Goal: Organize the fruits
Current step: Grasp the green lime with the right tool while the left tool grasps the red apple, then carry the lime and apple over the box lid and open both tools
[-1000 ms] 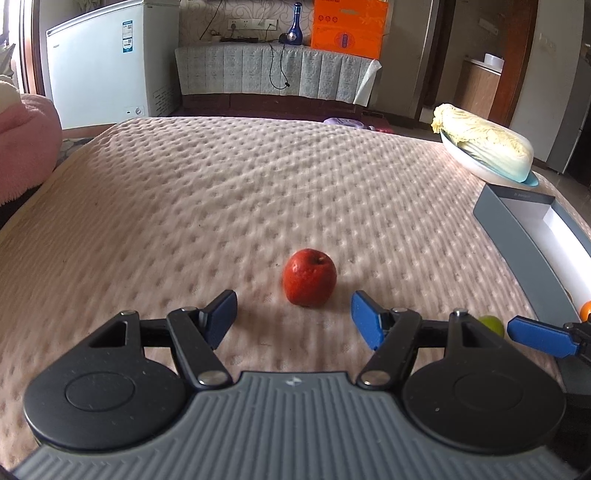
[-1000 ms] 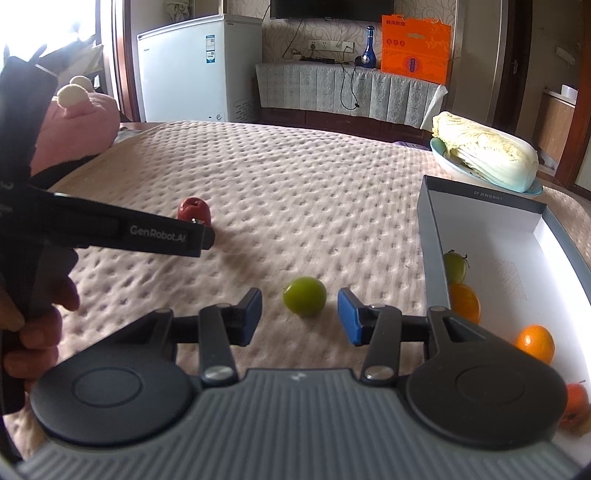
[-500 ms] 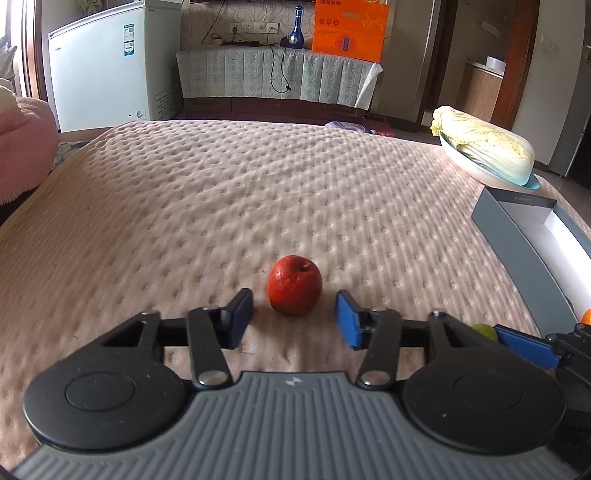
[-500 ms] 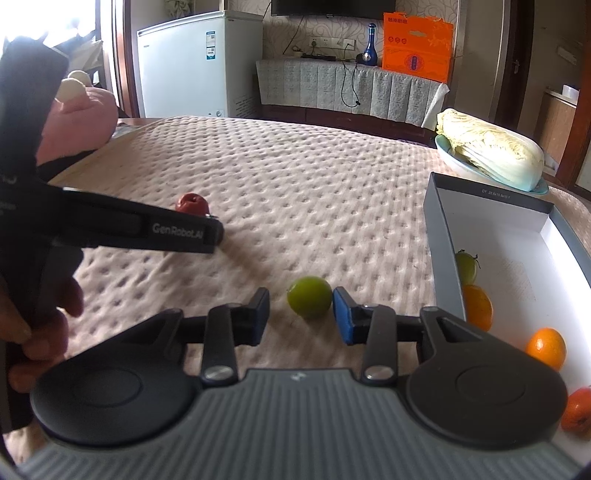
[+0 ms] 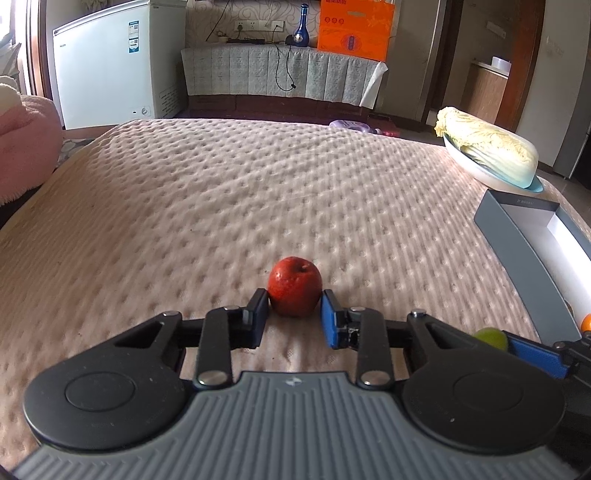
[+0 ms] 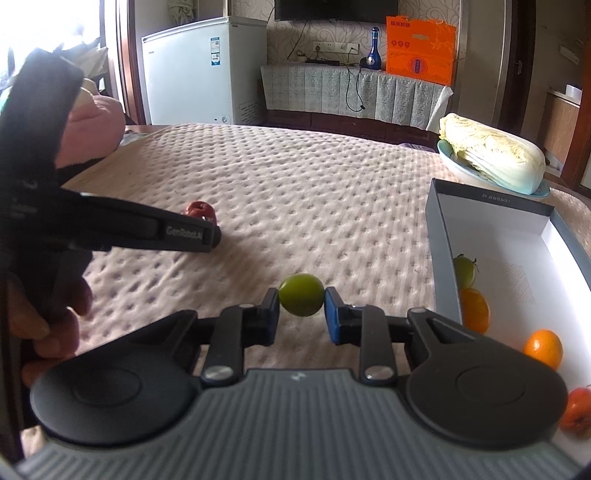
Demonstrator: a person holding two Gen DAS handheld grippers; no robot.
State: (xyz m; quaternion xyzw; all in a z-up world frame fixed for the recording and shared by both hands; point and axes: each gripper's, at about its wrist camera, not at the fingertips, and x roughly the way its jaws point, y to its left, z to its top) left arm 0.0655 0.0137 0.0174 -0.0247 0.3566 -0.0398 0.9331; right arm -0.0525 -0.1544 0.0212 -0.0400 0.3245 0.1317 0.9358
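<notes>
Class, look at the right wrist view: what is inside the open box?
Inside the box: a green fruit, two oranges and a reddish fruit. The near corner is hidden.

left wrist: low, forward | right wrist: same | shared: bedspread (image 5: 258, 192) (cabbage (image 6: 491, 155) too)

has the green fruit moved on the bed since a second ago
No. In the right wrist view the green fruit keeps its spot beside the box's near wall.

Daylight floods in from the left, blowing out the bright window (image 6: 44, 26); fisheye bending curves the edges, and focus stays sharp.
</notes>
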